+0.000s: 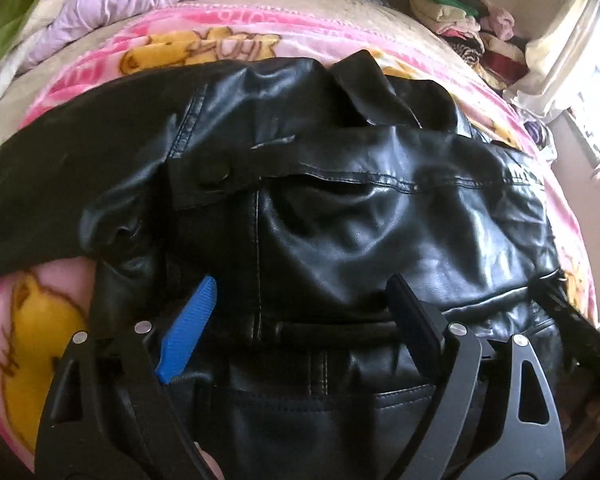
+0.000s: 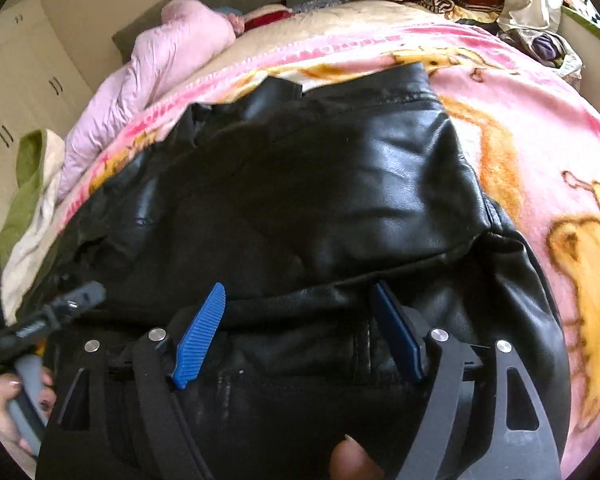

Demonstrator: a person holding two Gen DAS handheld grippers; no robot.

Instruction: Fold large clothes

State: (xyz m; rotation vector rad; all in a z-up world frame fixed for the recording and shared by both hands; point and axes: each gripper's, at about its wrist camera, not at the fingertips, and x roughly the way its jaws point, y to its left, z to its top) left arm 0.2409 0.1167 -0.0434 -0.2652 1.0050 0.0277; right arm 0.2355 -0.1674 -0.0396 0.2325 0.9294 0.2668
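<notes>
Black leather jacket lies partly folded on a pink blanket; left hand-held gripper and right hand-held gripper hover spread, gripping nothing; further folds seem left

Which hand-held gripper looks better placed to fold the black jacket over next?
Probably the left hand-held gripper: open over the black leather jacket, beside its unfolded sleeve. The right hand-held gripper hovers open over the body.
</notes>
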